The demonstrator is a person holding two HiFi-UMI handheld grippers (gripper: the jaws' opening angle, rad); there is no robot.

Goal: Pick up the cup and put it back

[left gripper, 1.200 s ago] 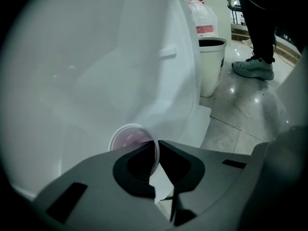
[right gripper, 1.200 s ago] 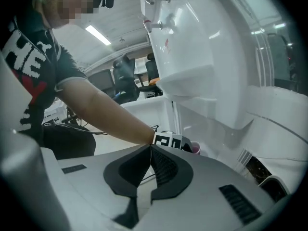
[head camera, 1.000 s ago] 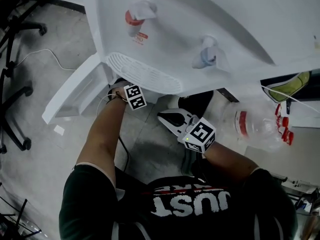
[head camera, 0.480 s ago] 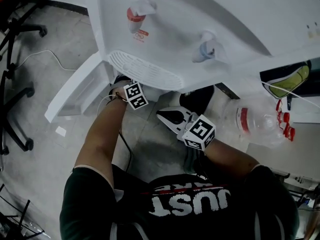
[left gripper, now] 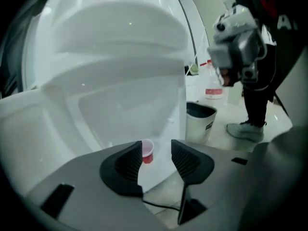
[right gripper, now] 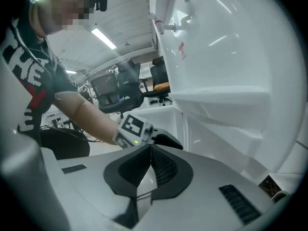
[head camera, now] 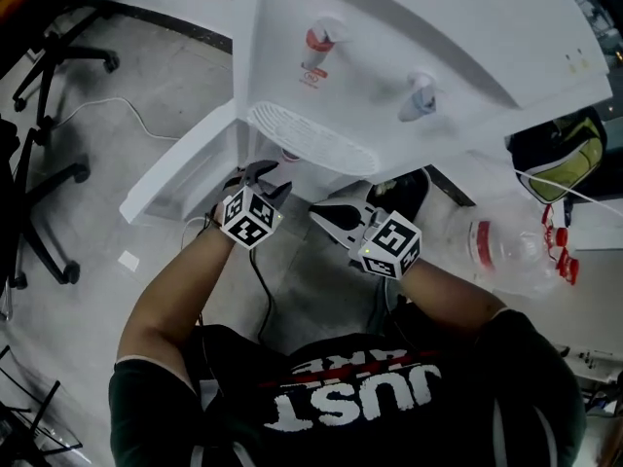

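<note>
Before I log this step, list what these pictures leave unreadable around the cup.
- Cup: left gripper view, too small to tell whether it holds anything.
- Cup, head view: drip tray covers nearly all of it.
- Bottle label: head view, print blurred.
- Bin interior: left gripper view, dark.

Water dispenser [head camera: 409, 27]: one was there.
Taps: two counted, a red tap [head camera: 319, 42] and a blue tap [head camera: 421, 98].
Red cup [left gripper: 147, 151]: one.
Grippers: two, left gripper [left gripper: 157, 158] and right gripper [right gripper: 150, 153].
Clear water bottle [head camera: 506, 246]: one.
Waste bin [left gripper: 199, 121]: one.
Office chairs [head camera: 44, 61]: two showed.
</note>
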